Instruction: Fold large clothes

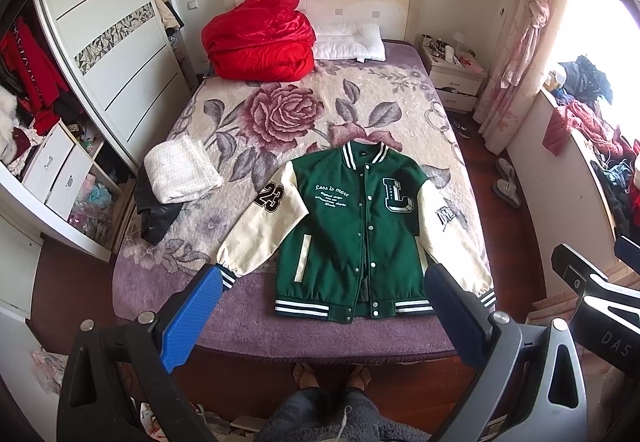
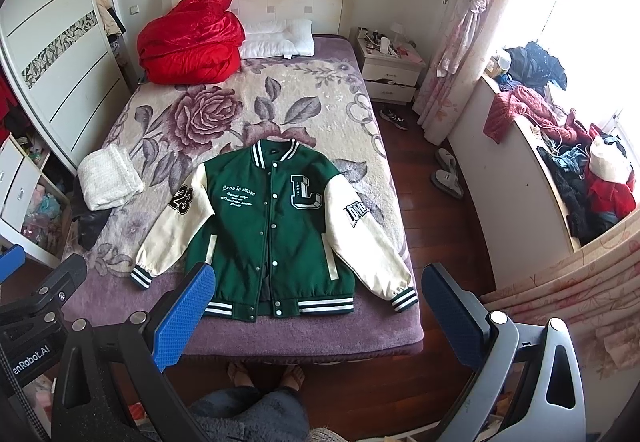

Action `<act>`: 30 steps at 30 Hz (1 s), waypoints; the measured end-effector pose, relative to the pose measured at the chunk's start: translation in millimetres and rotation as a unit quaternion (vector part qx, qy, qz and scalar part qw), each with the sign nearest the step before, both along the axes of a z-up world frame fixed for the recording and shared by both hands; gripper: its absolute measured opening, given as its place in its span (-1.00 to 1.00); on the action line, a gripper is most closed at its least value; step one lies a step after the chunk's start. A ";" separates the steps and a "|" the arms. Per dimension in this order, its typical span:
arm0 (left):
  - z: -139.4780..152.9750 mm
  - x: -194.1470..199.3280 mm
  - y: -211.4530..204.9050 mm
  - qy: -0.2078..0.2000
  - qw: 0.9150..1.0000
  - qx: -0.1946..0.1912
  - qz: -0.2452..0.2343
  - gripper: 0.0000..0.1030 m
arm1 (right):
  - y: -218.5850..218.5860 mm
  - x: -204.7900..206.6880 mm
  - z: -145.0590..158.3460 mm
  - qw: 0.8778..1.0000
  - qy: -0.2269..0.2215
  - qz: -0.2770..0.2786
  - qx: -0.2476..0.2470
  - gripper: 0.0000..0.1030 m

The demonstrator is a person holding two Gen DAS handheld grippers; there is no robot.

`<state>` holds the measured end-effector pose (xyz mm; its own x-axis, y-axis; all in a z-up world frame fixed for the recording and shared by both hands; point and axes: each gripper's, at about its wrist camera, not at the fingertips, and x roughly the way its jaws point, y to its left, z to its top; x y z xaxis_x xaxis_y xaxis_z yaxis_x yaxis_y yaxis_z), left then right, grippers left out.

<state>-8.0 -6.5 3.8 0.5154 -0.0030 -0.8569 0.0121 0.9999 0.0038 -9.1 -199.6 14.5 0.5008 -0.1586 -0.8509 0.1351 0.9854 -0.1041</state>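
Your left gripper (image 1: pixel 322 290) is spread wide, fingers (image 1: pixel 191 316) at 8 and 4 o'clock of its view, nothing between them. Your right gripper (image 2: pixel 318 288) matches, fingers (image 2: pixel 184 316) wide apart and empty. Your bare feet (image 1: pixel 330 376) show at 6 o'clock.

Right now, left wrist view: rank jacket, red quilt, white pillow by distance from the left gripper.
From the left gripper:
1. Green varsity jacket, flat at the bed's foot, directly ahead.
2. Red quilt, piled at the head end, left.
3. White pillow, against the headboard, slightly farther back.
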 end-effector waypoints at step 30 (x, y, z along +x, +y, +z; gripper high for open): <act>0.8 -9.8 3.0 -0.009 1.000 0.002 0.001 1.00 | -2.0 -1.7 -0.9 1.000 -0.001 0.001 0.002 1.00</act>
